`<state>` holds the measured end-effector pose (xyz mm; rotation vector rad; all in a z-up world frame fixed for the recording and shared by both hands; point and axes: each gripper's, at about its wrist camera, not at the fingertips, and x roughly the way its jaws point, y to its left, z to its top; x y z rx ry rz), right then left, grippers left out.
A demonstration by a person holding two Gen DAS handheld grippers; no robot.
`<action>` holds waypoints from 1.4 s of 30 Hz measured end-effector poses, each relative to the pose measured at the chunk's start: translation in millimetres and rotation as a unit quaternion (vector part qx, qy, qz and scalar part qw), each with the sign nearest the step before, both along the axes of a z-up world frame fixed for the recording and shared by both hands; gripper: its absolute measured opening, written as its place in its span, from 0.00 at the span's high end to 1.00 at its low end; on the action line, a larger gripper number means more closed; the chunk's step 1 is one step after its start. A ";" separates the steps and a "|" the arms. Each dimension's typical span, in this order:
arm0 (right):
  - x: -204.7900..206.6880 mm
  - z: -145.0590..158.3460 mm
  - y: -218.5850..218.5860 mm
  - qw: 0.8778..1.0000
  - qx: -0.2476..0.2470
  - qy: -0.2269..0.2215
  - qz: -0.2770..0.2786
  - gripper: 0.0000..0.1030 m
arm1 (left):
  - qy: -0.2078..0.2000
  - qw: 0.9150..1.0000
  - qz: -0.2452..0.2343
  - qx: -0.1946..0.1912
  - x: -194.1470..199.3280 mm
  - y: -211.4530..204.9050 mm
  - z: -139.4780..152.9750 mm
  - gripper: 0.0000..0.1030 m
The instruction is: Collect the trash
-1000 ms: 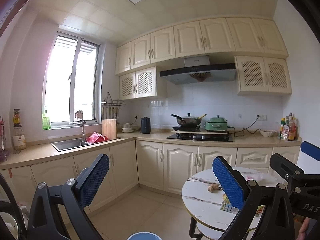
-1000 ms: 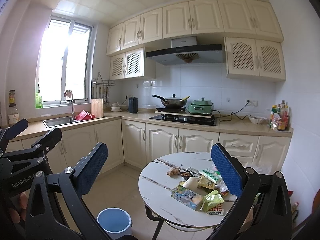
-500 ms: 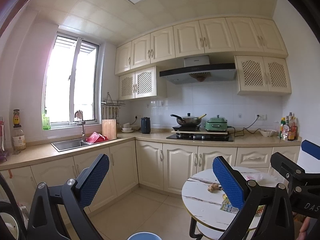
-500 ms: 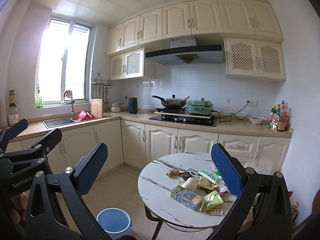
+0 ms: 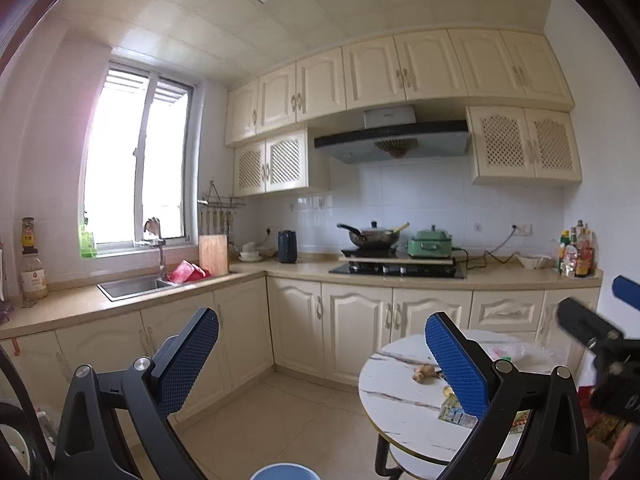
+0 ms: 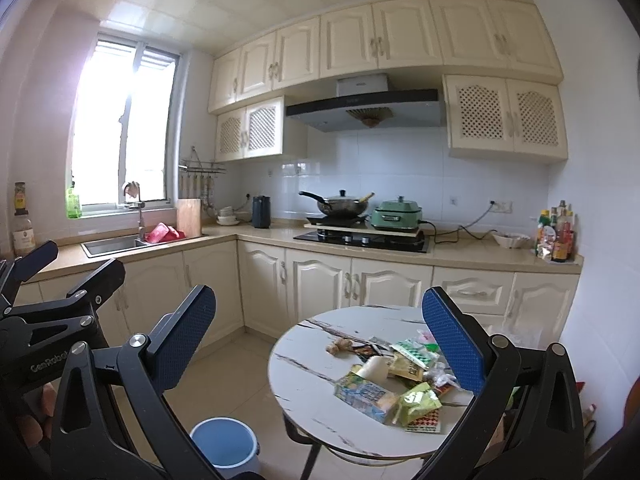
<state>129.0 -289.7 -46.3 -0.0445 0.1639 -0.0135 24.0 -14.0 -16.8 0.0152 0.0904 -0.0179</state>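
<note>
A round white marble table (image 6: 304, 376) carries a heap of trash: a blue-yellow carton (image 6: 364, 396), a green snack bag (image 6: 418, 398), several wrappers (image 6: 408, 358) and a ginger root (image 6: 339, 347). On the floor left of the table stands a light blue bin (image 6: 224, 444). My right gripper (image 6: 320, 344) hangs open above and in front of the table, holding nothing. My left gripper (image 5: 322, 360) is open too, empty, left of the table (image 5: 400, 392); the bin's rim (image 5: 284, 473) shows at the bottom edge there.
Cream cabinets (image 6: 320, 280) run along the back and left walls under a counter with a sink (image 6: 112, 245), stove (image 6: 364, 238), wok (image 6: 340, 206) and green cooker (image 6: 398, 214). Tiled floor (image 5: 272, 420) lies between cabinets and table. Bottles (image 6: 556, 234) stand at the counter's right end.
The right wrist view has shifted slightly so the table sits a little nearer and lower left. In the left view the other gripper at the right edge moved a bit. Both grippers stay open.
</note>
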 end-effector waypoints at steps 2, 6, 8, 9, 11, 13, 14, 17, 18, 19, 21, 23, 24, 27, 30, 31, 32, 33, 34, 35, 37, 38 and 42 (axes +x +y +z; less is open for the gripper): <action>4.8 -6.0 -13.5 1.000 0.007 0.005 -0.013 0.00 | 0.018 1.000 -0.010 0.002 17.2 -5.7 -10.6 0.01; 22.2 -26.8 -51.6 0.998 0.026 0.029 -0.048 0.00 | 0.063 0.998 -0.030 0.012 55.4 -23.2 -37.9 0.01; 37.0 -45.7 -76.7 0.995 0.037 0.058 -0.074 0.00 | 0.093 0.994 -0.045 0.019 77.9 -37.2 -53.9 0.01; 43.5 -54.6 -87.1 0.993 0.043 0.071 -0.083 0.00 | 0.108 0.992 -0.056 0.023 89.3 -45.7 -62.1 0.01; 54.3 -75.6 -109.3 0.989 0.055 0.097 -0.098 0.00 | 0.143 0.986 -0.085 0.031 112.4 -65.7 -80.3 0.01; 66.7 -98.4 -127.7 0.983 0.063 0.127 -0.114 0.00 | 0.176 0.978 -0.107 0.034 129.6 -81.5 -93.2 0.01; 69.8 -107.6 -135.3 0.982 0.065 0.137 -0.116 0.00 | 0.199 0.972 -0.120 0.034 140.4 -92.9 -102.7 0.01; 84.6 -145.3 -159.1 0.972 0.075 0.184 -0.127 0.00 | 0.240 0.959 -0.146 0.041 164.4 -122.4 -123.4 0.01; 86.3 -151.7 -163.1 0.970 0.074 0.192 -0.129 0.00 | 0.250 0.956 -0.149 0.044 171.2 -130.9 -127.8 0.01; 91.3 -162.7 -170.6 0.966 0.076 0.207 -0.134 0.00 | 0.259 0.953 -0.153 0.045 178.4 -138.6 -131.2 0.01; 96.8 -175.8 -180.6 0.962 0.079 0.221 -0.140 0.00 | 0.284 0.944 -0.163 0.040 194.6 -155.3 -138.5 0.01; 101.4 -186.7 -189.8 0.959 0.084 0.230 -0.141 0.00 | 0.317 0.932 -0.172 0.027 217.4 -176.4 -143.8 0.01; 103.9 -193.4 -195.3 0.958 0.087 0.235 -0.139 0.00 | 0.330 0.928 -0.172 0.023 228.6 -185.7 -143.0 0.01; 112.6 -205.9 -205.3 0.956 0.089 0.247 -0.131 0.00 | 0.355 0.921 -0.160 0.014 254.9 -206.7 -148.9 0.01; 120.4 -216.0 -214.9 0.955 0.088 0.256 -0.124 0.00 | 0.370 0.917 -0.149 0.021 286.8 -231.1 -159.1 0.01; 125.1 -220.9 -218.6 0.954 0.088 0.259 -0.125 0.00 | 0.379 0.914 -0.139 0.026 299.0 -237.9 -162.7 0.01; 128.1 -223.8 -221.3 0.953 0.088 0.262 -0.124 0.00 | 0.384 0.913 -0.133 0.028 309.2 -243.6 -165.9 0.01; 131.3 -226.1 -223.7 0.953 0.089 0.263 -0.123 0.00 | 0.386 0.912 -0.133 0.029 317.5 -252.5 -170.8 0.01; 135.3 -229.7 -227.2 0.952 0.091 0.267 -0.119 0.00 | 0.392 0.910 -0.134 0.030 328.3 -261.3 -175.4 0.01; 138.0 -231.2 -227.7 0.952 0.091 0.268 -0.118 0.00 | 0.391 0.911 -0.127 0.035 335.0 -266.0 -176.7 0.01; 143.7 -234.7 -229.6 0.952 0.091 0.271 -0.111 0.00 | 0.382 0.915 -0.117 0.052 347.8 -276.9 -181.8 0.01; 147.5 -235.7 -229.5 0.952 0.089 0.272 -0.105 0.00 | 0.380 0.916 -0.117 0.059 354.8 -277.8 -182.3 0.01; 153.9 -237.5 -227.7 0.954 0.089 0.272 -0.089 0.00 | 0.367 0.918 -0.128 0.082 352.6 -278.3 -192.8 0.01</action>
